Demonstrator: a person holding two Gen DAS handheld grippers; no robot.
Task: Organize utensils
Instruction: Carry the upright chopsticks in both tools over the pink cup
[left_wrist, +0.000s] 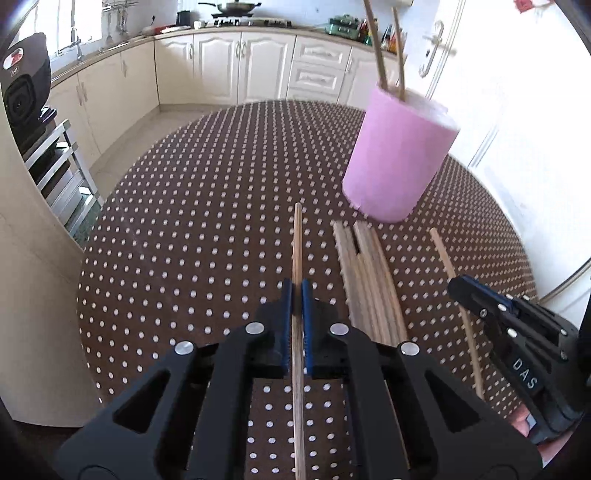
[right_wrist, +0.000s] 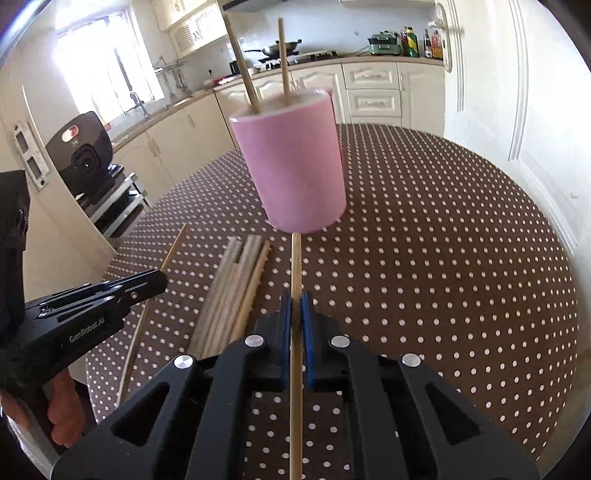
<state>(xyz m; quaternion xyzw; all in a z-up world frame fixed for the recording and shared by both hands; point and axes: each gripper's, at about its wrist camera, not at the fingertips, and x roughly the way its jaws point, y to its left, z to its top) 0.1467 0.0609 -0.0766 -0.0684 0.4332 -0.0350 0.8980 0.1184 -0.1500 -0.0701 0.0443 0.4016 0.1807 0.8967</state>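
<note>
Currently, progress: two chopsticks (right_wrist: 251, 79) are stood in the pink cup (right_wrist: 295, 162); the loose bundle (left_wrist: 369, 284) is left on the worktop (left_wrist: 207, 206).
Left gripper (left_wrist: 296, 295): pinched on one chopstick (left_wrist: 297, 236), left of the bundle.
Right gripper (right_wrist: 295, 306): clamped on another chopstick (right_wrist: 295, 258), tip near the cup's base.

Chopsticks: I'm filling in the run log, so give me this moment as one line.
left tongs: shut on chopstick | right tongs: shut on chopstick | pink cup: two sticks inside | bundle: on table
</note>
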